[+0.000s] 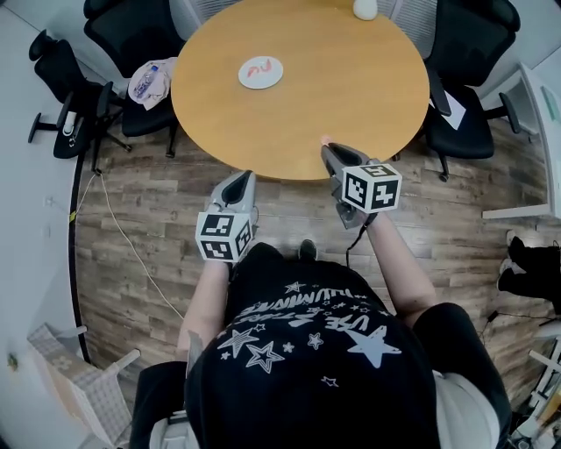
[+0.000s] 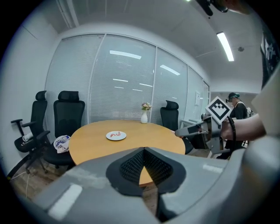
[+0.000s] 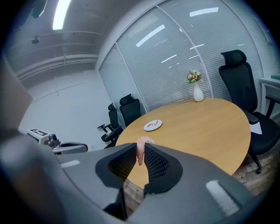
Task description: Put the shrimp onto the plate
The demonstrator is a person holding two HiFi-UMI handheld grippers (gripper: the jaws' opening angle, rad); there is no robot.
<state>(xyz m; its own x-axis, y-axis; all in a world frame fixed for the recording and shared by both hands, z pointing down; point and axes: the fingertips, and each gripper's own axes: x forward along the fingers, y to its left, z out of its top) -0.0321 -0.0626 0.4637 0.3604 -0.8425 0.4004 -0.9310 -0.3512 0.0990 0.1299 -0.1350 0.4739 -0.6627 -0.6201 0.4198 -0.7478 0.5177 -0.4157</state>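
A white plate (image 1: 260,73) lies on the far left part of the round wooden table (image 1: 351,96), with pink shrimp (image 1: 258,67) on it. My right gripper (image 1: 328,147) hovers at the table's near edge, shut on another pale pink shrimp (image 3: 140,148) that pokes up between the jaws. The right gripper view shows the plate (image 3: 152,125) well ahead of it. My left gripper (image 1: 244,178) hangs over the floor just short of the table, shut with nothing in it. In the left gripper view the plate (image 2: 116,135) sits far beyond the closed jaws.
A white vase (image 1: 365,9) with flowers stands at the table's far edge. Black office chairs (image 1: 131,35) ring the table; one on the left holds a bag (image 1: 152,82). A cable (image 1: 114,219) trails over the wooden floor at the left.
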